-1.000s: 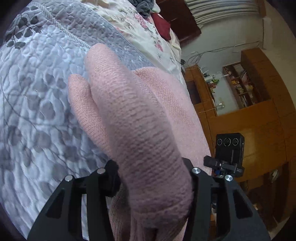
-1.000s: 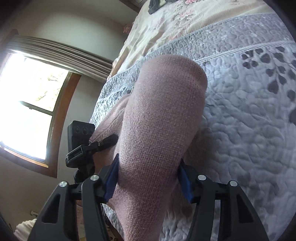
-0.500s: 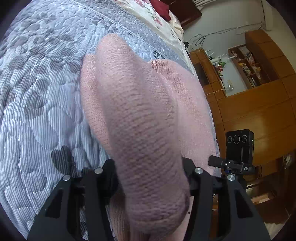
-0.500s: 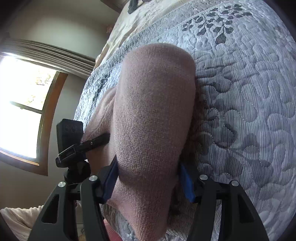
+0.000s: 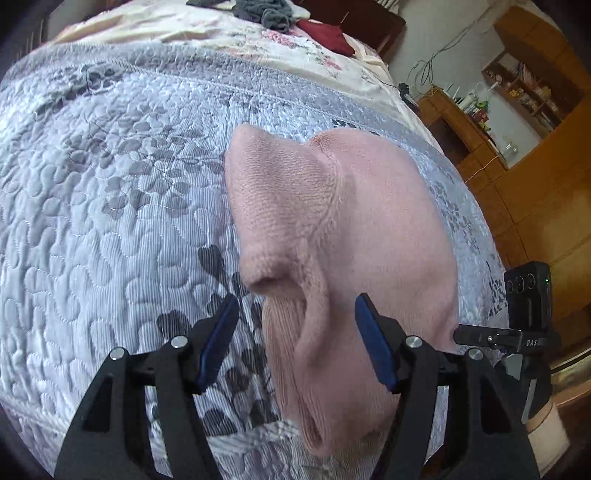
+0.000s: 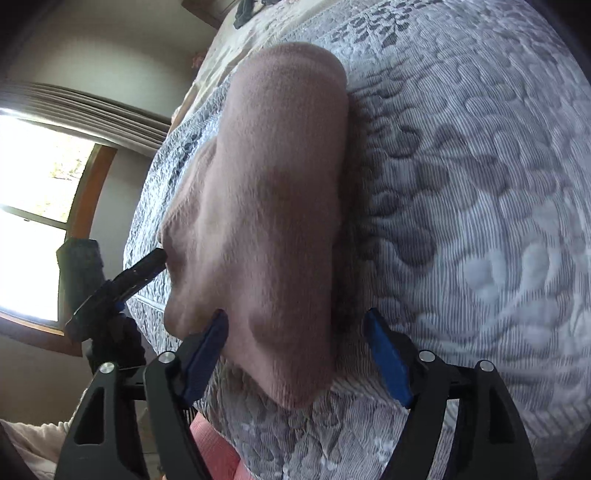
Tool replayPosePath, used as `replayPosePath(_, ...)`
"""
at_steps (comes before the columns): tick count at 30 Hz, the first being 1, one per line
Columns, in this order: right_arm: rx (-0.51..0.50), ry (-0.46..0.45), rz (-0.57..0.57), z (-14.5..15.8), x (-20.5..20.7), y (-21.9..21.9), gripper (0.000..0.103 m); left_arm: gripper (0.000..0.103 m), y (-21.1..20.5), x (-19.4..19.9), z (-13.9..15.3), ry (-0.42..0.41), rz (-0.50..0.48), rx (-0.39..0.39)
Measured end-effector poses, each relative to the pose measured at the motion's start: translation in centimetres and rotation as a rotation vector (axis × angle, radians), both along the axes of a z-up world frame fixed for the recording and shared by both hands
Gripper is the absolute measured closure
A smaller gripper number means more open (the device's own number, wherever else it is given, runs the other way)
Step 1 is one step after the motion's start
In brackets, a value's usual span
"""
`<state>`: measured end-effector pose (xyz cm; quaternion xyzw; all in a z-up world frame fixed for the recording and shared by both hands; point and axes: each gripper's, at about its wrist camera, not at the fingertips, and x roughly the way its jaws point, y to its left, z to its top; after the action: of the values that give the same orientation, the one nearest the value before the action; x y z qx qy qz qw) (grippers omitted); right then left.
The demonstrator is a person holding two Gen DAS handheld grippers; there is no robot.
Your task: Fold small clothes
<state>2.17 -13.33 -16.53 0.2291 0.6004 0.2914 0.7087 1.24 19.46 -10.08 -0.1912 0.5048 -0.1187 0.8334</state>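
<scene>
A pink knitted garment (image 5: 332, 229) lay folded on a grey leaf-patterned quilt (image 5: 110, 206) covering a bed, close to the bed's near edge. In the left wrist view the left gripper (image 5: 297, 317) hovered just above the garment's near end with its two fingers spread wide, the blue pads (image 5: 218, 339) standing clear on either side of a raised fold of ribbed knit and gripping nothing. The garment's doubled layers rose in a rounded hump toward the far side, a seam running across its upper right part.

In the right wrist view the right gripper (image 6: 295, 347) was likewise open, its blue pads (image 6: 388, 362) parted on both sides of the same pink garment (image 6: 273, 206), whose near end drooped between them without being pinched. The left pad sat just beside the cloth; the right pad stood apart from it over the quilt (image 6: 480, 221).

Far across the bed, a floral sheet (image 5: 258, 40) carried a heap of grey clothing (image 5: 266, 11) and a dark red item (image 5: 328, 33). Wooden cabinets and shelves (image 5: 517, 122) lined the wall to the right. A bright window with a wooden frame (image 6: 40, 192) and gathered curtains filled the left of the right wrist view. Each camera also caught part of the opposite gripper's black mount at the frame's edge.
</scene>
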Motion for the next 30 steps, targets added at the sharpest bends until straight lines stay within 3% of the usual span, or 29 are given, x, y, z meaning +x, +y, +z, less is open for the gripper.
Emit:
replayPosePath(2, 0.025, 0.024, -0.018, -0.4, -0.7, -0.4, 0.051, 0.037, -1.0, -1.1, 0.8, -0.019, -0.012, 0.032)
replayPosePath(4, 0.038, 0.043, -0.042, -0.8, -0.9, -0.6, 0.060, 0.037, -1.8, -1.8, 0.5, -0.013, -0.027, 0.056)
replayPosePath(5, 0.054, 0.046, -0.046, -0.9, -1.0, -0.7, 0.070, 0.038, -2.4, -1.9, 0.0, 0.003, -0.028, 0.080)
replayPosePath(9, -0.012, 0.031, -0.044, -0.6, -1.5, -0.6, 0.074, 0.039, -2.5, -2.8, -2.2, 0.060, -0.024, 0.139)
replayPosePath(12, -0.050, 0.050, -0.051, -1.0, -1.7, 0.5, 0.074, 0.038, -2.0, -3.4, -3.4, 0.084, -0.018, 0.134)
replayPosePath(18, -0.089, 0.056, -0.083, -1.1, -1.9, 1.6, 0.067, 0.037, -1.5, -4.1, -3.6, 0.109, -0.004, 0.119)
replayPosePath(20, -0.130, 0.027, -0.090, 0.1, -2.1, 1.8, 0.056, 0.038, -1.8, -4.6, -2.7, 0.114, -0.001, 0.143)
replayPosePath(22, -0.188, -0.012, -0.082, 1.6, -3.0, 2.1, 0.053, 0.037, -2.2, -5.4, -1.4, 0.105, -0.006, 0.184)
replayPosePath(25, -0.259, -0.067, -0.073, 3.7, -4.5, 2.6, 0.031, 0.029, -2.8, -6.8, 0.4, 0.093, -0.010, 0.230)
replayPosePath(30, -0.440, -0.151, -0.057, 6.8, -7.3, 4.0, 0.021, 0.022, -3.3, -8.9, 3.1, 0.083, 0.024, 0.259)
